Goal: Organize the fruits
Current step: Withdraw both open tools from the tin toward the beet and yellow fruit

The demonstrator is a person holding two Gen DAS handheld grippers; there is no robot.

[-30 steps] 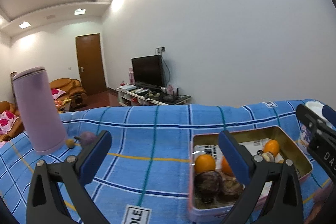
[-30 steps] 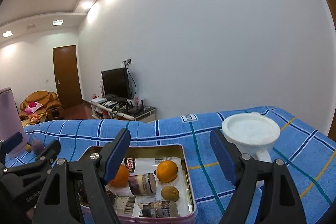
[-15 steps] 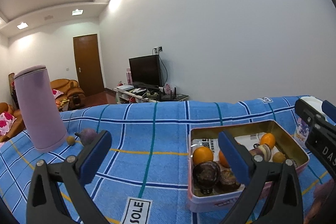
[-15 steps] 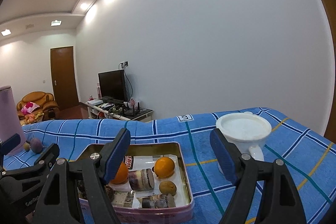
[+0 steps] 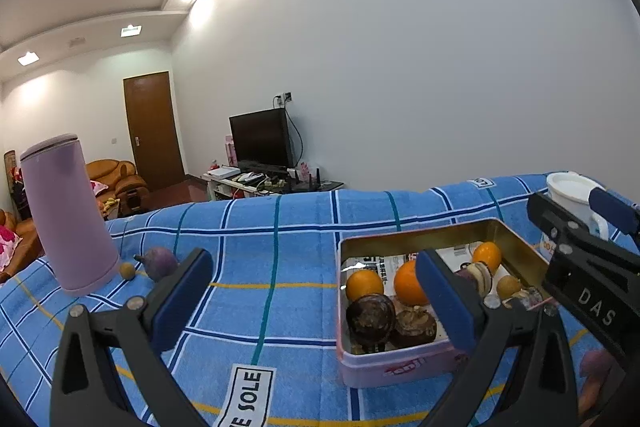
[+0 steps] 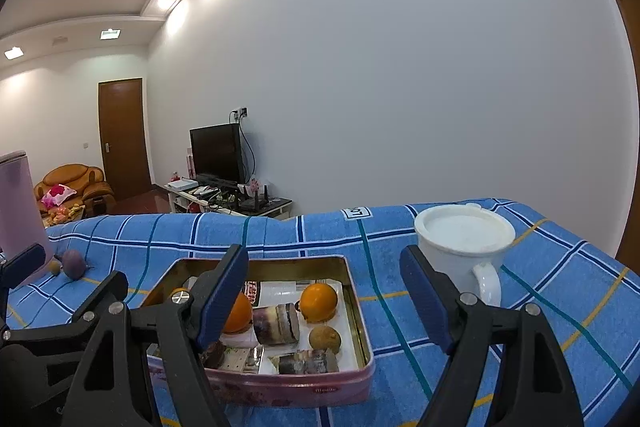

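Pink tin (image 6: 280, 393) holds oranges (image 6: 319, 301), cut pieces; both tools (image 5: 316, 297) (image 6: 324, 291) spread, empty.

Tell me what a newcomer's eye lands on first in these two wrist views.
The open pink tin in the middle of the blue checked cloth draws the eye first, with bright oranges among darker pieces inside. To its right stands a white lidded mug; far left a tall lilac tumbler rises beside a purple fruit. Both grippers, left and right, frame the tin, open and empty.
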